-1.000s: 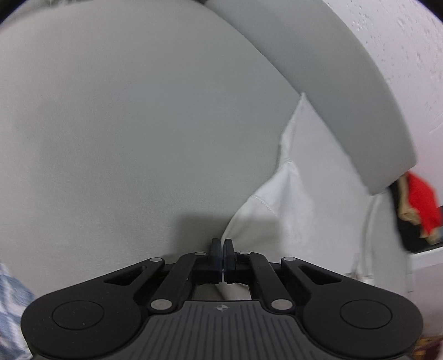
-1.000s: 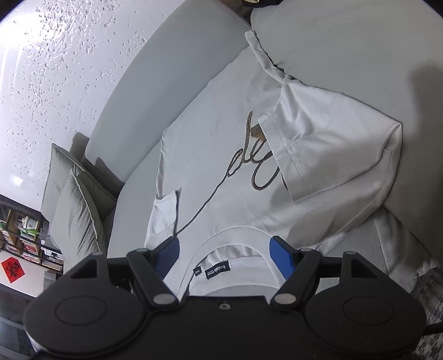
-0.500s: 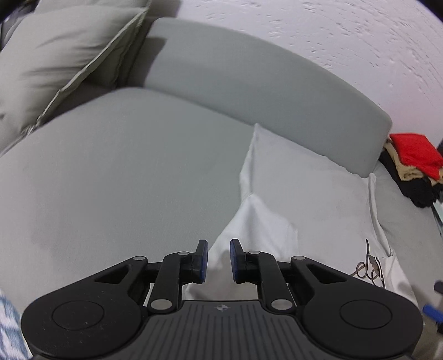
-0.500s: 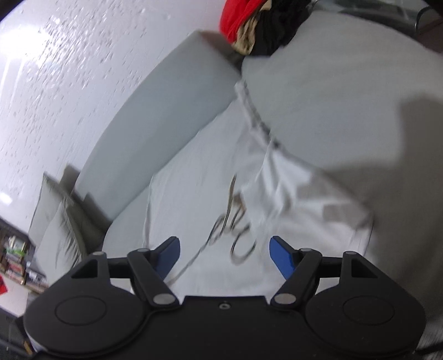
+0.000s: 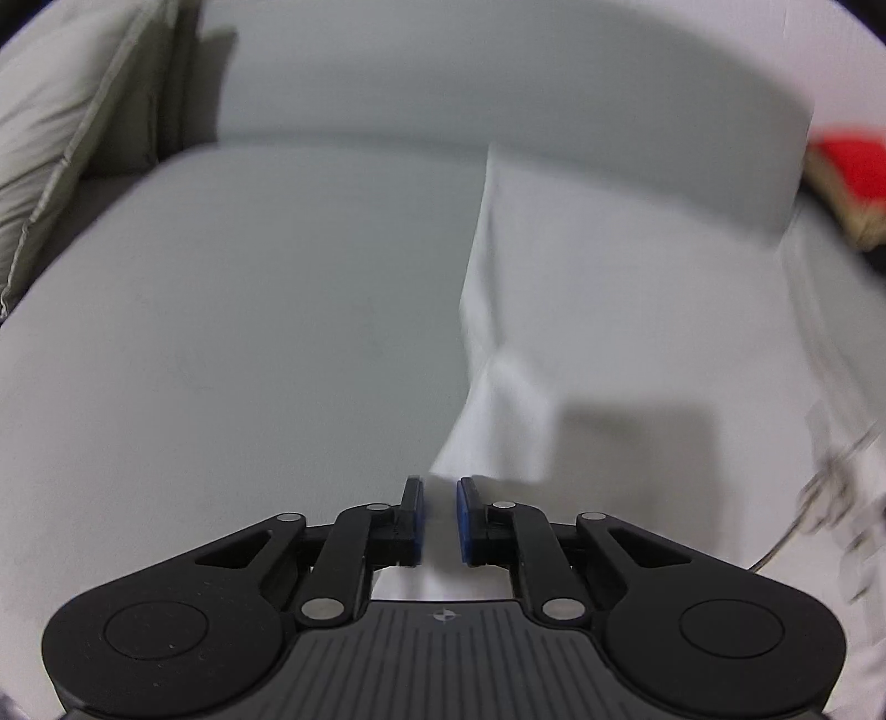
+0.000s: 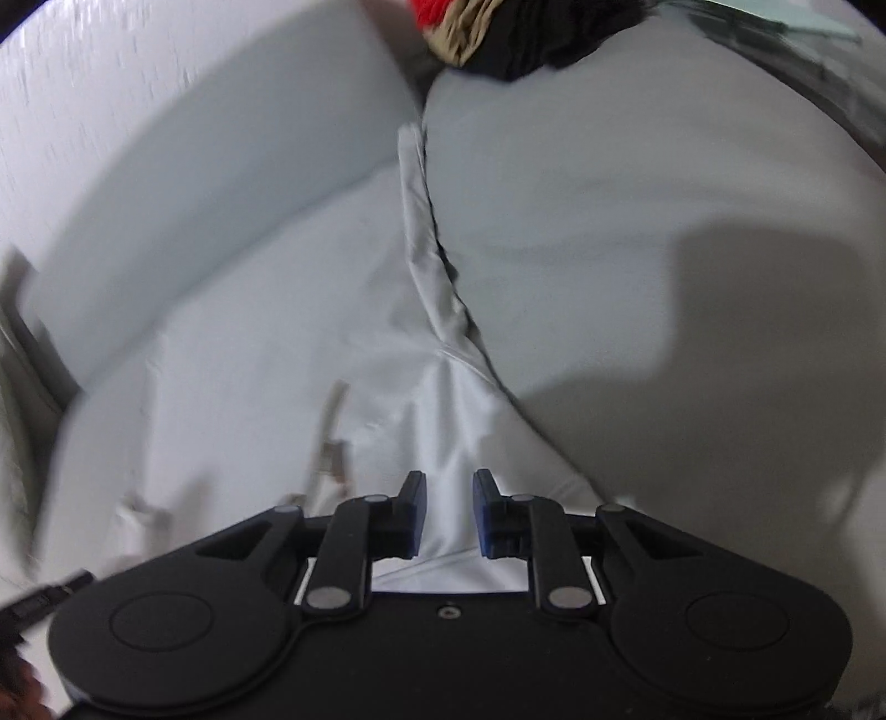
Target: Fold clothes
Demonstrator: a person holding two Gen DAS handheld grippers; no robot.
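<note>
On sofa [image 5: 232, 310] | left tongs [image 5: 440, 512] parted since clamped | right tongs [image 6: 448, 512] narrower, apparently astride shirt [image 6: 448, 421]

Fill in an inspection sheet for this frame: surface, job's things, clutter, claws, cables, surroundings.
Surface: grey sofa seat, mostly bare.
Job's things: white T-shirt spread on the seat, one sleeve folded in; views blurred.
Clutter: pile of red, tan and black clothes at the sofa end.
Claws: left claw open at the shirt's edge; right claw open with shirt fabric between its jaws.
Cables: nothing seen.
Surroundings: grey cushions, white textured wall.
</note>
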